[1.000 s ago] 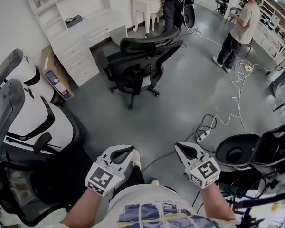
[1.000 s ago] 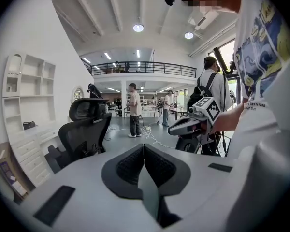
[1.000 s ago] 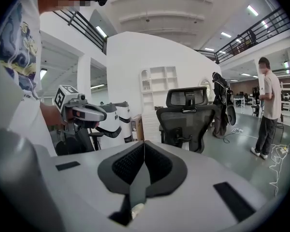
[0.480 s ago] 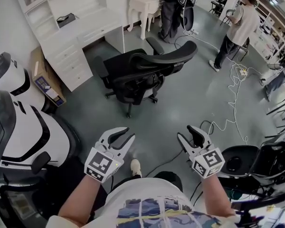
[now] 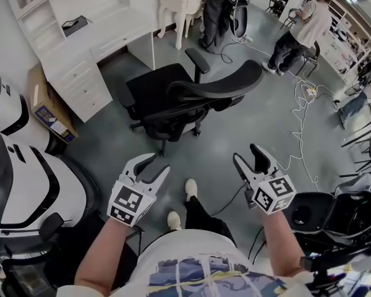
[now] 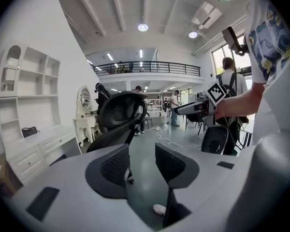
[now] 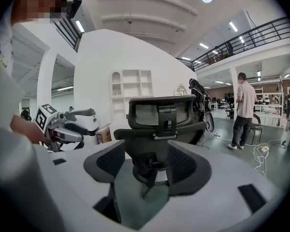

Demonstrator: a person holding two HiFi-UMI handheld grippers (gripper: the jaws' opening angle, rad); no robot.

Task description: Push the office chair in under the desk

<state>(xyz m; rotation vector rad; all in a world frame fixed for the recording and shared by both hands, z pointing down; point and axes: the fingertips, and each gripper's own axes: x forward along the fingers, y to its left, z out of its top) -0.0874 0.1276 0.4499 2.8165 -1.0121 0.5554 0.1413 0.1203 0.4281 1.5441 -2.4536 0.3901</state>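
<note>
The black office chair (image 5: pixel 185 98) stands on the grey floor, its backrest toward me and its seat facing the white desk (image 5: pixel 120 26) at the upper left. It is clear of the desk's knee gap. My left gripper (image 5: pixel 151 166) and right gripper (image 5: pixel 246 153) are held out side by side just short of the backrest, touching nothing. Both sets of jaws are opening, with nothing between them. In the left gripper view the chair (image 6: pixel 118 115) rises beyond the jaws. The right gripper view has the chair's backrest (image 7: pixel 159 117) straight ahead.
White chairs (image 5: pixel 25 184) crowd the left side, with a cardboard box (image 5: pixel 46 104) beside the desk drawers. A white cable (image 5: pixel 300 122) snakes over the floor at right, near a black chair base (image 5: pixel 309 209). People (image 5: pixel 297 26) stand at the back.
Both grippers have gone from shut to open. I have come closer to the chair, which now shows larger and nearer to the grippers.
</note>
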